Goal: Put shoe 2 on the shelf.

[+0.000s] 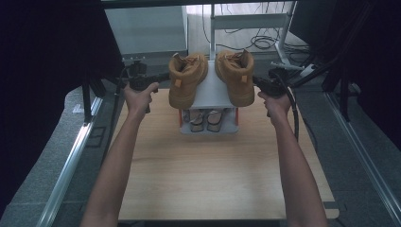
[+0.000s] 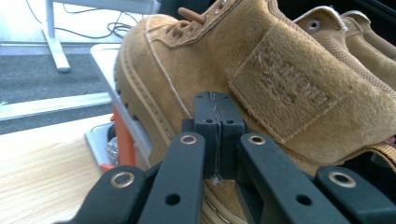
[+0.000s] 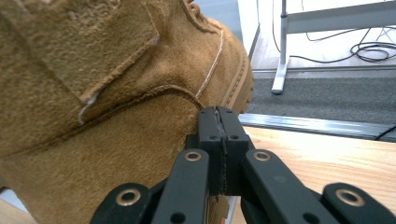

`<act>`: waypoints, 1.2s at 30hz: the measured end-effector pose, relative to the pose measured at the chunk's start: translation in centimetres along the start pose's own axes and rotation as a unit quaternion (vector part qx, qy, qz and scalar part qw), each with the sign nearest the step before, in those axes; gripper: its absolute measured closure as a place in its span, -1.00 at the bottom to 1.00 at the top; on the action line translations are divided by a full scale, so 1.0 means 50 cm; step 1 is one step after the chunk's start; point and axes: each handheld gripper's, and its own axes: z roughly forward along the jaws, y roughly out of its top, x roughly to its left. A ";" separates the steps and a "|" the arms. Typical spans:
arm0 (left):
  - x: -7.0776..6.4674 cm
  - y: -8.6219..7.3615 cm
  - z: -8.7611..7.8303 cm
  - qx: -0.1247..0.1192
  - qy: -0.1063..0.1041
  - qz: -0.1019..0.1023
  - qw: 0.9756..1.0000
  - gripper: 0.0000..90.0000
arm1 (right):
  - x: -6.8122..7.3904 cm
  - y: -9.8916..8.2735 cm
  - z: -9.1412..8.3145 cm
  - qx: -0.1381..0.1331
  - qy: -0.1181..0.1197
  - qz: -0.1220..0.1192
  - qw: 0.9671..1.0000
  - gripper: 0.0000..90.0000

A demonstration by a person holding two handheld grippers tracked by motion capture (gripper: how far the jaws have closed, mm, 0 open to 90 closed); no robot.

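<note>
Wooden table (image 1: 222, 175) carries a small grey shoe rack (image 1: 212, 97) at 12 o'clock, with a left boot (image 1: 187, 78) and a right boot (image 1: 236, 75) on its top shelf. Each boot's long axis runs from 12 to 6, but which end is the toe I cannot tell. Sandals (image 1: 206, 120) lie on the shelf below. The left hand-held gripper (image 2: 214, 112) and right hand-held gripper (image 3: 217, 126) are fully closed and hold nothing, each near its boot's outer side. I judge this the approach step; next, the jaws must open.

A pair of sandals (image 1: 206, 120) lies mid-frame on the lower shelf of a grey rack (image 1: 210, 92) standing on the wooden table (image 1: 213, 175). Cables (image 1: 263, 41) sprawl on the floor, upper right.
</note>
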 end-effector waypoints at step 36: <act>-0.035 -0.027 0.059 -0.026 -0.020 -0.026 0.999 1.00 | 0.042 0.003 0.072 0.007 -0.033 -0.027 0.999 0.99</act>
